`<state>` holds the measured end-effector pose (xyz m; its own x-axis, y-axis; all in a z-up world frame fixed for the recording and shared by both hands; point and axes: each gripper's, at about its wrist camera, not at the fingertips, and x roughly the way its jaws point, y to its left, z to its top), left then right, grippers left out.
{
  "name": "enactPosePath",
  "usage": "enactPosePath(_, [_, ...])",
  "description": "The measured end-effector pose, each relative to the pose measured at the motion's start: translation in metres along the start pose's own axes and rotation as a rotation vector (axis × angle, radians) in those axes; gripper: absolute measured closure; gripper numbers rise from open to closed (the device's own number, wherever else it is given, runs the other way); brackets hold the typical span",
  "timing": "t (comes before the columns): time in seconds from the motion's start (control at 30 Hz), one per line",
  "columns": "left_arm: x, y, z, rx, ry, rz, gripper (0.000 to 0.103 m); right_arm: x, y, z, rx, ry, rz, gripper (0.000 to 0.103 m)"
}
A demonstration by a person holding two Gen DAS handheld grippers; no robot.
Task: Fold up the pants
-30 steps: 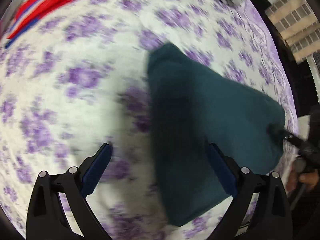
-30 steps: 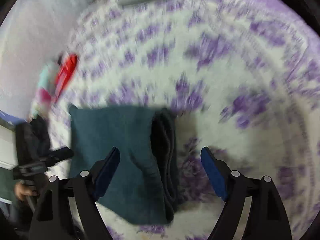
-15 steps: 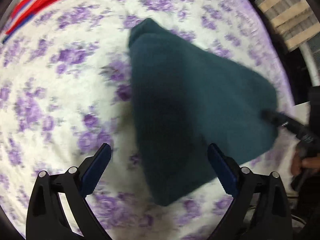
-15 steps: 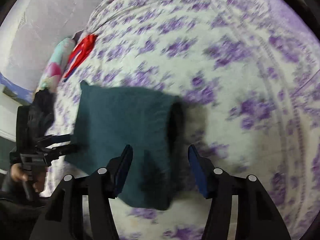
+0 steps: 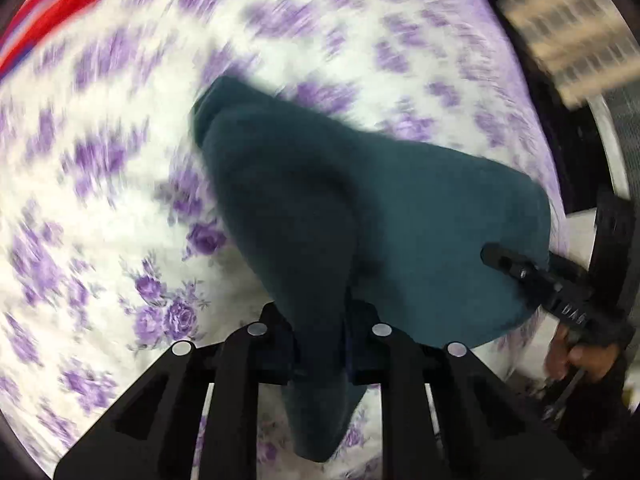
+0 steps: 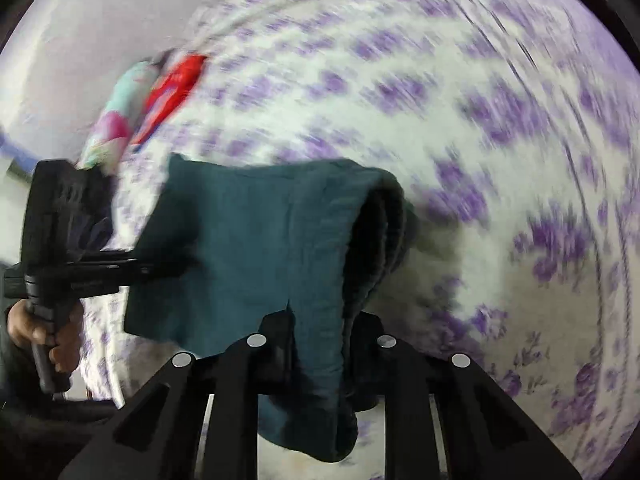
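While both views blur w/ motion, the folded teal pants [image 5: 360,208] hang over the purple-flowered bedsheet [image 5: 120,200], pinched at two corners: left gripper [image 5: 320,344] jaws pressed together on one, right gripper [image 6: 320,344] jaws clamped on another. Red cloth [image 6: 172,88] lies near bed's far edge.

A bed sheet [image 6: 460,128] with purple flowers fills the view. Beside the sheet's left edge rises a pale wall [image 6: 92,28].
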<state>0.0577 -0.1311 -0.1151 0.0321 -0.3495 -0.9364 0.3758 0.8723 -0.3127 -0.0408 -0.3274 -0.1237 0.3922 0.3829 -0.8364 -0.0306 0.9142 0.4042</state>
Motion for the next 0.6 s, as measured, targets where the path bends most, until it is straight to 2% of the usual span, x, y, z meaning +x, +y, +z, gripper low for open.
enactPosePath(0.07, [-0.017,-0.008,-0.002,0.024,-0.031,0.015,0.088,-0.017,0.021,0.013,-0.059,-0.030,0.036,0.083])
enactPosePath(0.13, [-0.044,-0.014,0.002,0.049,-0.114,0.042,0.088,-0.034,0.043,0.029,-0.133,-0.080,0.056,0.083])
enactPosePath(0.27, [-0.116,0.020,0.013,0.042,-0.291,0.114,0.088,-0.055,0.078,0.074,-0.246,-0.185,0.091,0.083])
enactPosePath(0.37, [-0.150,0.054,0.030,0.001,-0.376,0.149,0.087,-0.041,0.101,0.123,-0.302,-0.222,0.115,0.083])
enactPosePath(0.47, [-0.149,0.099,0.050,-0.080,-0.386,0.206,0.087,0.005,0.114,0.171,-0.305,-0.194,0.137,0.082])
enactPosePath(0.6, [-0.102,0.164,0.057,-0.183,-0.294,0.231,0.085,0.094,0.122,0.191,-0.291,-0.082,0.032,0.079])
